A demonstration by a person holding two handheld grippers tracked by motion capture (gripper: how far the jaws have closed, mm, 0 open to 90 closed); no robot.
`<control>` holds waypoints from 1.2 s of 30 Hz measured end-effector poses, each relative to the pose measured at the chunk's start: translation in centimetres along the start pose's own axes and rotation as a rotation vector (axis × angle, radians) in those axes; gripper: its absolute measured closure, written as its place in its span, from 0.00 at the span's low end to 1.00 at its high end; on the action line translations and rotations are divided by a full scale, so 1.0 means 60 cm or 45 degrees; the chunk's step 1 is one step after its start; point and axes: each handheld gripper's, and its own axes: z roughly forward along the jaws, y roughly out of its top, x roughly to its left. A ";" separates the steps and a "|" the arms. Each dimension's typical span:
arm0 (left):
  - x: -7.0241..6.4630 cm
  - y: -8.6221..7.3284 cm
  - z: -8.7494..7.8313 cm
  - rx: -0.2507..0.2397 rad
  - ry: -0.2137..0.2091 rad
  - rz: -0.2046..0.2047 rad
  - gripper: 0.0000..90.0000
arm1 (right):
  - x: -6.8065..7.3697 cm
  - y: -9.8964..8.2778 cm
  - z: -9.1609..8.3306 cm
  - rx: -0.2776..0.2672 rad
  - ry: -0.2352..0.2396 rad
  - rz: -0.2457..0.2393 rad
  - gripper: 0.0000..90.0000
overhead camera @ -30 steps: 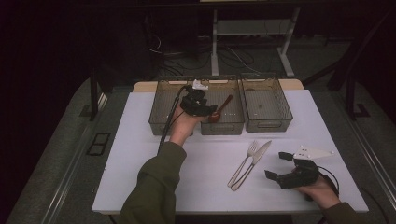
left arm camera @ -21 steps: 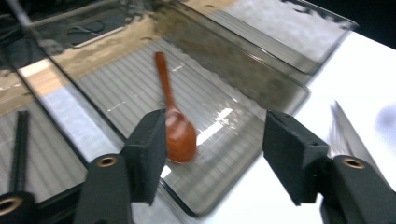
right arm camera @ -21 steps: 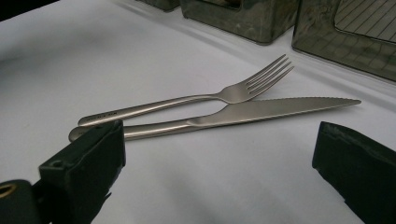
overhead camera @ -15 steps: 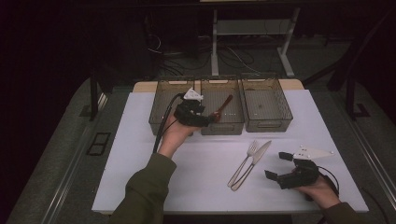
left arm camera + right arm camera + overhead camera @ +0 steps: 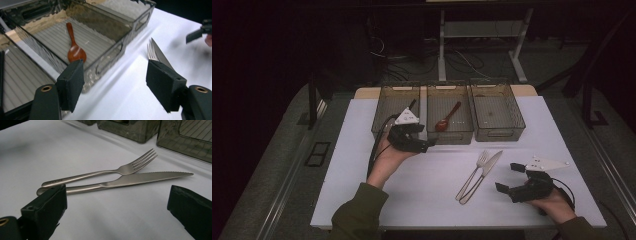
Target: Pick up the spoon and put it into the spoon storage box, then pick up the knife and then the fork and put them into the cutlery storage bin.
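Observation:
A red-brown wooden spoon [image 5: 447,118] [image 5: 75,50] lies in the middle one of three smoked plastic bins [image 5: 451,136]. My left gripper [image 5: 424,145] [image 5: 115,75] hovers just in front of the left and middle bins. Its jaws have just been opening and stand open, with nothing between them. A steel fork [image 5: 474,172] [image 5: 120,171] and knife [image 5: 486,170] [image 5: 140,178] lie side by side on the white table, tips toward the bins. My right gripper [image 5: 507,177] [image 5: 117,202] rests open at the front right, jaws facing the handles of the cutlery without touching them.
The left bin [image 5: 394,107] and the right bin [image 5: 497,110] hold no cutlery. The white tabletop [image 5: 422,190] spreads wide between the two hands. A cable trails from the left gripper over the left bin's front. Dark floor and table legs lie beyond the bins.
My left gripper has drawn back from over the middle bin toward the person and its jaws have widened. The spoon stays lying in the bin. The right hand has not moved.

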 end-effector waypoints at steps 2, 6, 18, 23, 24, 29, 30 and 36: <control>-0.003 -0.011 -0.006 -0.004 -0.002 -0.002 0.31 | -0.001 0.000 0.000 -0.004 -0.003 -0.007 0.02; -0.009 -0.031 -0.017 -0.011 -0.011 -0.004 0.29 | 0.000 0.000 0.000 0.000 -0.003 -0.004 0.02; -0.026 -0.099 -0.051 -0.052 -0.022 -0.015 0.17 | -0.002 0.001 0.000 0.037 0.030 0.001 0.03; -0.030 -0.126 -0.062 -0.054 -0.014 -0.010 0.12 | 0.000 0.008 0.000 0.083 0.053 0.001 0.10; -0.031 -0.131 -0.064 -0.051 -0.012 -0.012 0.10 | 0.001 0.011 -0.001 0.093 0.058 0.006 0.16; -0.034 -0.155 -0.072 -0.043 -0.011 -0.027 0.00 | 0.007 0.019 0.005 0.123 0.076 0.010 0.27; -0.035 -0.160 -0.074 -0.039 -0.007 -0.027 0.00 | 0.009 0.022 0.007 0.128 0.087 0.012 0.30; -0.038 -0.182 -0.080 -0.046 0.024 -0.037 0.00 | 0.026 0.037 0.029 0.180 0.172 -0.018 0.54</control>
